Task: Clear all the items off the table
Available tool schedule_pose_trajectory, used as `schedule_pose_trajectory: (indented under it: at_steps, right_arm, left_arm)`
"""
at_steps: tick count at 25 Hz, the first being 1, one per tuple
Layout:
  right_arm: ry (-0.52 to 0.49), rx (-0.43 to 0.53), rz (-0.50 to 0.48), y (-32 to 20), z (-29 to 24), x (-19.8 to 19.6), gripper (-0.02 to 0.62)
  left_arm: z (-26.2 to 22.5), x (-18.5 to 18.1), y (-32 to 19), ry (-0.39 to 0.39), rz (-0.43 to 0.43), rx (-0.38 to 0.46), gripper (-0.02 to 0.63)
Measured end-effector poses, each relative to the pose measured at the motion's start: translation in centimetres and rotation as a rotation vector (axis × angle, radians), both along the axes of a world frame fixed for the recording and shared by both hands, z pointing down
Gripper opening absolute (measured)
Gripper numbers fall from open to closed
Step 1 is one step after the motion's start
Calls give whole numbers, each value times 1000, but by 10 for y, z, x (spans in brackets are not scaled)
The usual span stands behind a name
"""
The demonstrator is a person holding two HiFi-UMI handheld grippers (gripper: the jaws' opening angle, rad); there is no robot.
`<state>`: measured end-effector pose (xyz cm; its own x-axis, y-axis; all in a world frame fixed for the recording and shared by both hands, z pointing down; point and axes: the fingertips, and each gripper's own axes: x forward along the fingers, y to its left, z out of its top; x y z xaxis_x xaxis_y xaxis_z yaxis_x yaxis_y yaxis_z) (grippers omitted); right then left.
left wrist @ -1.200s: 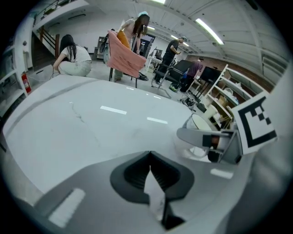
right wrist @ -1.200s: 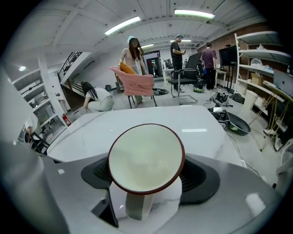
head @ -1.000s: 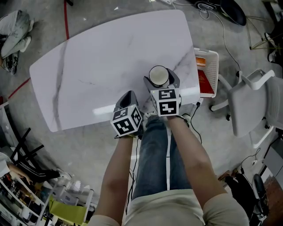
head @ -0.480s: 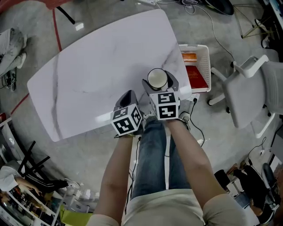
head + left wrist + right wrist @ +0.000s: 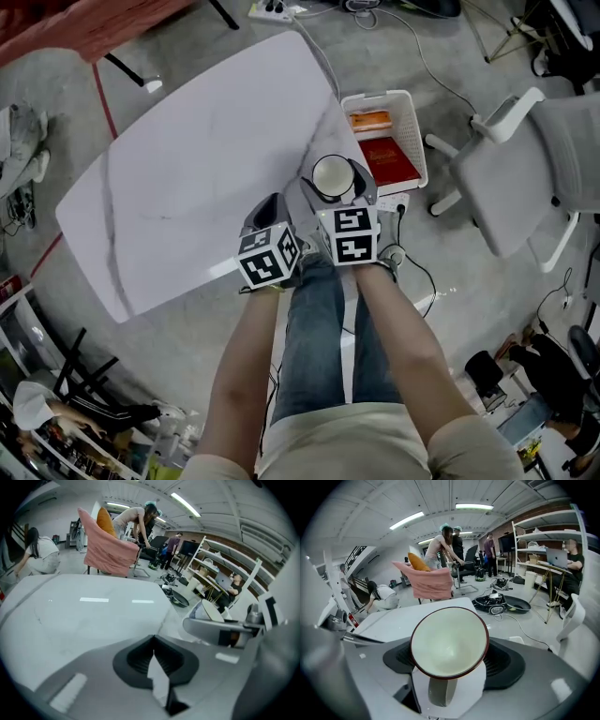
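Change: since a second ago the cup has come from over the table top to the right edge of the table, and the white basket now lies much closer to it.
Right gripper: clamped on the cup, one jaw on each side; I look into its cream inside with the dark red rim.
Left gripper: jaws together, nothing between them, at the near table edge.
Basket: on the floor just beside the table's right edge, with a red book inside.
Open room: the table top is bare to my left; the chair stands apart from the basket.
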<state>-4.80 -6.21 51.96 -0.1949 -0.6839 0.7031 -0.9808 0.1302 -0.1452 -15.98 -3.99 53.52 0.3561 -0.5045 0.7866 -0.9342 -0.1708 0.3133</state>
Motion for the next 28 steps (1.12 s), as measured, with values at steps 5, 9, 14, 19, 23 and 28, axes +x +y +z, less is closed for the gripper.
schedule_pose_trajectory:
  at_steps: [5,9,14,19,23,28]
  right_arm:
    - [5,12,49,13,-10,43,408]
    - [15,17,89,27,-12,80,408]
    - [22,16,134,48,-16,123,408]
    - [26,18,179,67,-22,163,408]
    - [26,16,213,82,-24,194,408]
    - [28,11,255,101,-23,237,408]
  left_arm:
    - [-8,42,5,1,54,13,9]
    - [-11,78,13,9,90,22,8]
    - [-15,123,27,15,137,26,8]
    - [-20,162,41,18,184,26,8]
    - [-22,196,51,20,221,28,8]
    - [-22,239,63,21,263,29,8]
